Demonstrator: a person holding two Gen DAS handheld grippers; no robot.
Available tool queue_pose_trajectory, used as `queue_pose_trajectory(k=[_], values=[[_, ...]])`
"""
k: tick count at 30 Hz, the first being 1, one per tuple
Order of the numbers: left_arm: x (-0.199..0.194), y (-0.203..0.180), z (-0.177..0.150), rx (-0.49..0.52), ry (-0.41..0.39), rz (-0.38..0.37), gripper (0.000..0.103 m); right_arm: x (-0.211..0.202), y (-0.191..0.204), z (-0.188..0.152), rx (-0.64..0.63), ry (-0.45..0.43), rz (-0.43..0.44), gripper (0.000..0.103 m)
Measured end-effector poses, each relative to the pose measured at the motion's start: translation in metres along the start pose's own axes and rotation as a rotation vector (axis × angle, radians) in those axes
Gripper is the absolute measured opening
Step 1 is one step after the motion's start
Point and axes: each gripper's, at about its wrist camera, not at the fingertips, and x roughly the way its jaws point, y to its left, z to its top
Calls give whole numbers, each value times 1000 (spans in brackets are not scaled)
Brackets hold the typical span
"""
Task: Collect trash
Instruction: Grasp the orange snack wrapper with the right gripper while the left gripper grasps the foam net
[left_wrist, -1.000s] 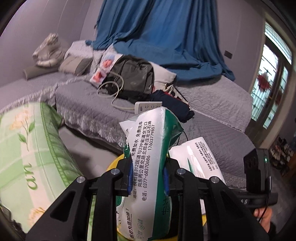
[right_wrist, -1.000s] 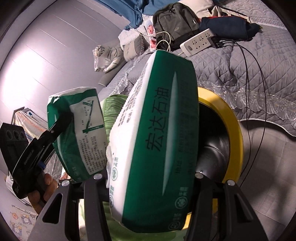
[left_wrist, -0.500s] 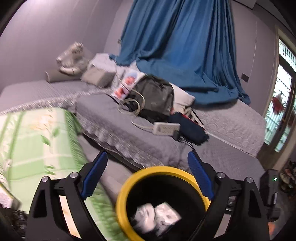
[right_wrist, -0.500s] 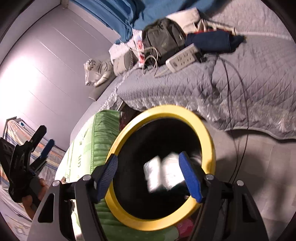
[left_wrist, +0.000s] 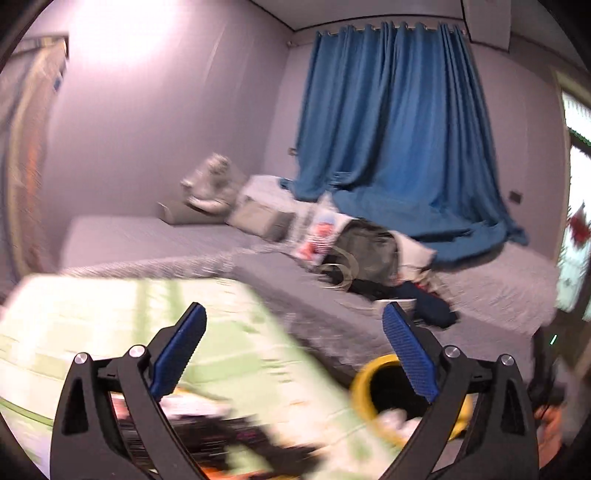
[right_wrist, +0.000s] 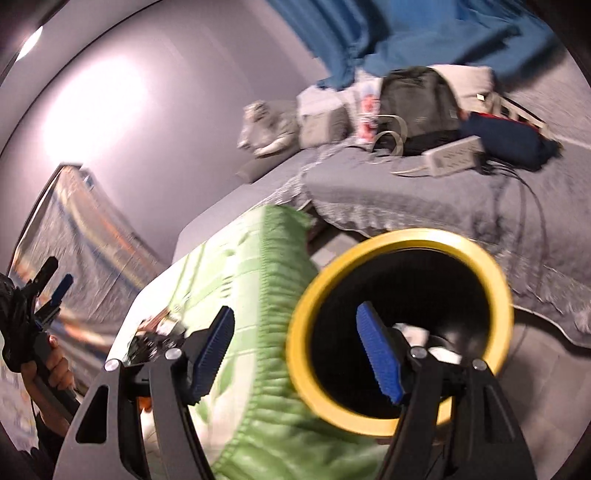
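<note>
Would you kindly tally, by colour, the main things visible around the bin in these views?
Yellow: 1, the bin rim
Blue: 1, the curtain
Green: 1, the quilted cover
White: 1, the power strip
Dark: 1, the backpack
Total: 5

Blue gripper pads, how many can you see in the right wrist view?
3: two on the right gripper low in the frame, jaws apart, and one on the left gripper at the far left; its second pad may be hidden.
</note>
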Motion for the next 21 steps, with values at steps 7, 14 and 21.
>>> queue_pose_trajectory(k=[7,14,21], values=[[-78,77,-36,78,61,175,95,37,76,-19,-188,98,99,66],[-125,120,-90,2,188,169,95,70,150,-68,-381,266,267,66],[-140,133,-127,-35,239,192,95,106,176,-100,-461,369,251,61]])
